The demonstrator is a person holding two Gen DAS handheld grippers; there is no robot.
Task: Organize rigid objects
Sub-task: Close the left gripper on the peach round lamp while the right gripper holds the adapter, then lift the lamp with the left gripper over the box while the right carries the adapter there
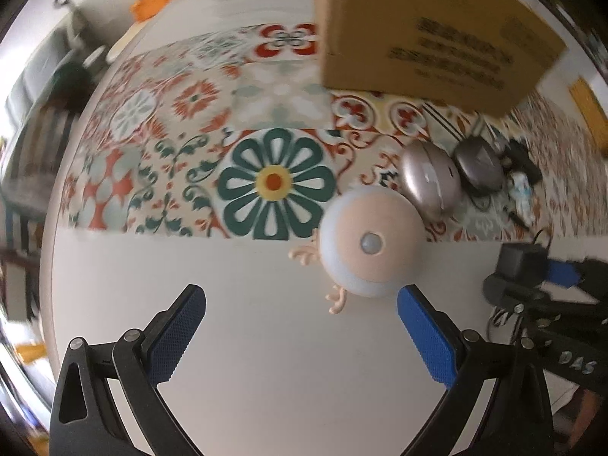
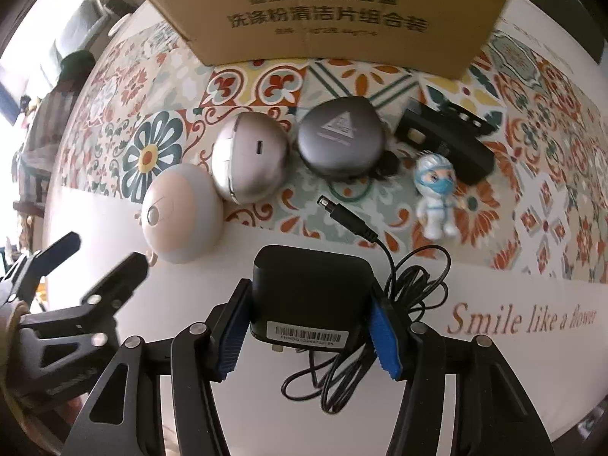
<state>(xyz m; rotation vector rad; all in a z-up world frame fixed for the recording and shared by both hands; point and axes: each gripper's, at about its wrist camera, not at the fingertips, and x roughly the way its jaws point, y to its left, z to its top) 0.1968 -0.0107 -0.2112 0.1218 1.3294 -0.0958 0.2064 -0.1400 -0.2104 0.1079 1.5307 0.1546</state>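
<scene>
Our right gripper (image 2: 307, 326) clamps the adapter (image 2: 309, 292); left gripper (image 1: 300, 336) gapes empty; we lift slowly so the cord (image 2: 410, 292) clears toward the box (image 2: 323, 11).

We seem to be in a home living space: a round white table (image 2: 494, 342) wears a floral tile-patterned cloth (image 2: 539, 174) printed "Smile like a flower", with a KUPOH cardboard box (image 2: 326, 11) and a small masked figurine (image 2: 436, 197) on it, and blurred shelving (image 1: 34, 144) beyond the edge.

left wrist: high, facing table (image 1: 266, 342) | right wrist: nearer | shared: cardboard box (image 1: 429, 26)
</scene>
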